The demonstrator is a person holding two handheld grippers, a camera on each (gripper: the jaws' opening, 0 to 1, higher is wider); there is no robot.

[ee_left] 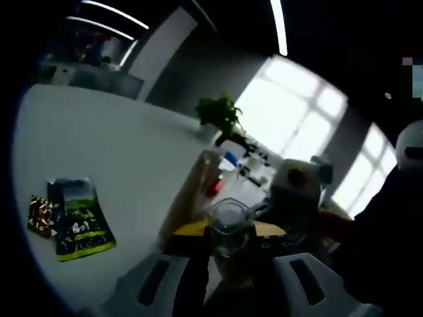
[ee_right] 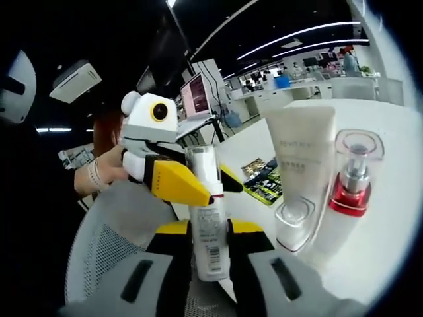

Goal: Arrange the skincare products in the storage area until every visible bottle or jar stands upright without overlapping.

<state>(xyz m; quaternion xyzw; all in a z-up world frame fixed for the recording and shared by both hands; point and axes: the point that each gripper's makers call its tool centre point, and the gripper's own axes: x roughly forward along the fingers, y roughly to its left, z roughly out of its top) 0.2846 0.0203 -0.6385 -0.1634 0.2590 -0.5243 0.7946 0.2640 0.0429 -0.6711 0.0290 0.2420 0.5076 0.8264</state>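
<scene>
the right gripper is clamped on a white bottle, held upright near the table edge. the left gripper also grips this bottle higher. to the right stand a white tube and a red pump bottle.

Left of the left gripper's fingers: bare white table, broken only by two snack packets. Just right of the right gripper's fingers: white tube and red pump bottle, possibly touching, blocking passage.
</scene>
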